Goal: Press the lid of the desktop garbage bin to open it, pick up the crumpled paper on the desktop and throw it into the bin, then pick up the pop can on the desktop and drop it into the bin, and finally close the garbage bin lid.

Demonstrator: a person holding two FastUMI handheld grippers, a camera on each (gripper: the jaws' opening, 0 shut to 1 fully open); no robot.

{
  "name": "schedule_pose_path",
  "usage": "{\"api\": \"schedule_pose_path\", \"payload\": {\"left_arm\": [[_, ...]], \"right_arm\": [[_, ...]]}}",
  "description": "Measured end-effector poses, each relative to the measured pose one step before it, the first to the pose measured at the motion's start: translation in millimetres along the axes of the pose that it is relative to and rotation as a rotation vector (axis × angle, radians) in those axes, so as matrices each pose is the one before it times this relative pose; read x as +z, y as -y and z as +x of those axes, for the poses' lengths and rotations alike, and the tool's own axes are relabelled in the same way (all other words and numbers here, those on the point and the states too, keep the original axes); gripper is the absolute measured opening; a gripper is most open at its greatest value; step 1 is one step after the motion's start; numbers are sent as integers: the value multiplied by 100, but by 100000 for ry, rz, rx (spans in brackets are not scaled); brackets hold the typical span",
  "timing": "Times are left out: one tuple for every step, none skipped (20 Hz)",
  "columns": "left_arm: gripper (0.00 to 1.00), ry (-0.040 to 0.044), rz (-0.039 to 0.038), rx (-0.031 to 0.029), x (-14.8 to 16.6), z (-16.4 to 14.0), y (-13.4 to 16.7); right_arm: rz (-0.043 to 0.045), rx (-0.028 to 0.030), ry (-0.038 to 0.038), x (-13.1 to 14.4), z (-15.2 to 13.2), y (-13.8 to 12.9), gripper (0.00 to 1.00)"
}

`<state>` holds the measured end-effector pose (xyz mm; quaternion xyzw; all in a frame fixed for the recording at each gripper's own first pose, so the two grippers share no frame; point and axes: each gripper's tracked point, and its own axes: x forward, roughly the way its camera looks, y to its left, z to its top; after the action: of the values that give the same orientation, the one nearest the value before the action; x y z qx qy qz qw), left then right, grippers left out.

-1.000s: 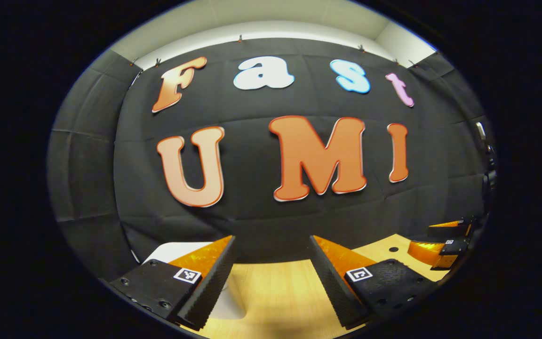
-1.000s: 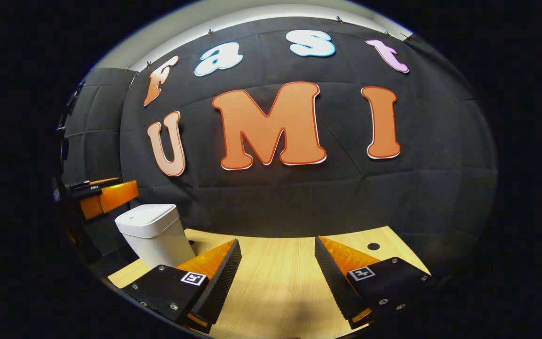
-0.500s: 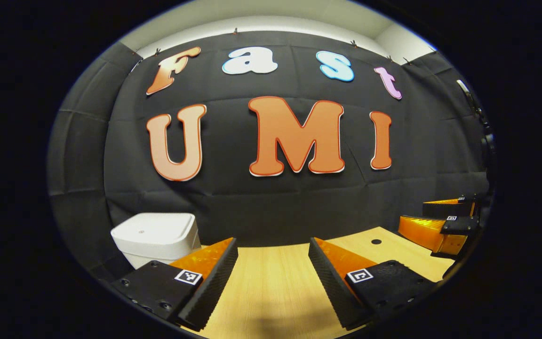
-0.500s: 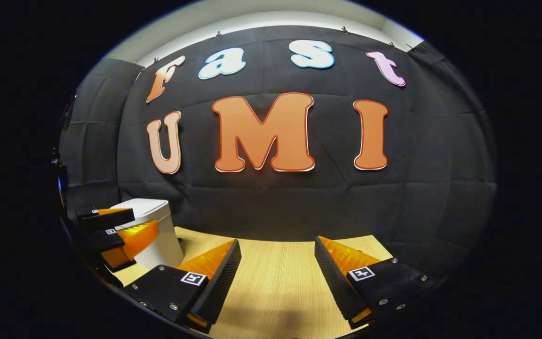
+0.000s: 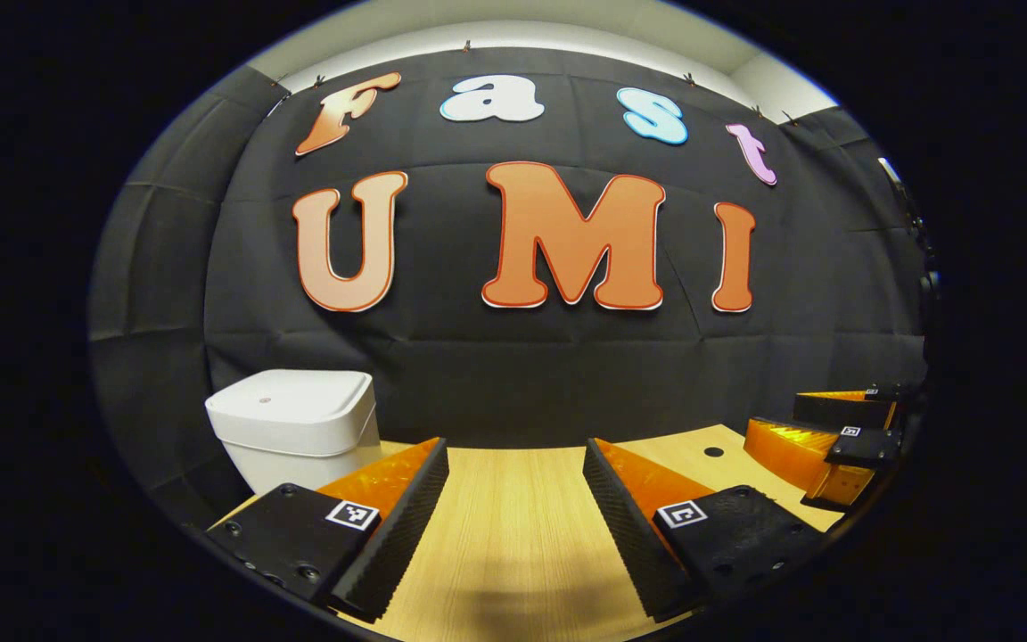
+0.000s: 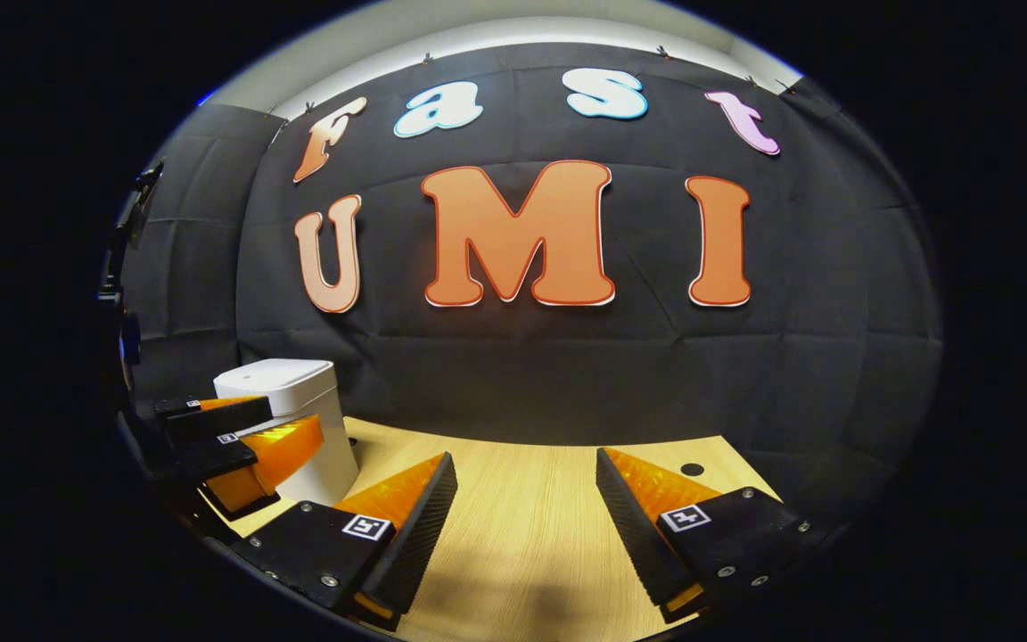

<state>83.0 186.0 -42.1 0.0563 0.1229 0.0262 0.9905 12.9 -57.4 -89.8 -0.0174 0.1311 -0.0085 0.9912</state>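
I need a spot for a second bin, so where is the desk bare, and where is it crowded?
Bare wood runs from between the right tongs back to the black cloth wall, out to the small round hole. It is crowded on the left, where the closed white bin stands with the left tongs in front of it.

The left claw (image 5: pixel 513 455) and right claw (image 6: pixel 527 468) both hang level, fingers spread wide apart.

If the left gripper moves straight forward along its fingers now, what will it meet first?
Probably the booth's black cloth wall. The left gripper is open over the bare wooden table, and the white bin stands left of its line. Depth is hard to judge.
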Motion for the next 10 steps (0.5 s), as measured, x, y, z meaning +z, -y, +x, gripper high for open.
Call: {"api": "schedule_pose_path", "payload": {"left_arm": [[98, 390, 138, 138, 95, -23, 31], [98, -94, -249, -176, -266, 39, 112], [98, -133, 49, 221, 36, 51, -22], [98, -316, 254, -225, -159, -34, 40], [98, -164, 385, 234, -88, 35, -2], [97, -485, 325, -65, -150, -30, -15], [97, -75, -167, -320, -71, 23, 70], [97, -238, 192, -738, -59, 53, 234], [97, 99, 659, -302, 99, 140, 59], [97, 23, 658, -466, 52, -36, 125]], "right_arm": [[301, -390, 384, 76, 132, 128, 94], [110, -375, 172, -128, 47, 3, 94], [29, -268, 8, -157, 62, -15, 94], [79, -35, -262, -134, -14, -79, 94], [37, -163, 10, -61, 50, -8, 94], [102, 108, -170, -32, -54, -37, 94], [-125, -173, 76, -5, 47, -3, 94], [-21, -65, 135, -1, 103, -80, 94], [96, 19, 319, 66, 44, -34, 94], [92, 67, -2, 53, 50, -94, 94]]}}
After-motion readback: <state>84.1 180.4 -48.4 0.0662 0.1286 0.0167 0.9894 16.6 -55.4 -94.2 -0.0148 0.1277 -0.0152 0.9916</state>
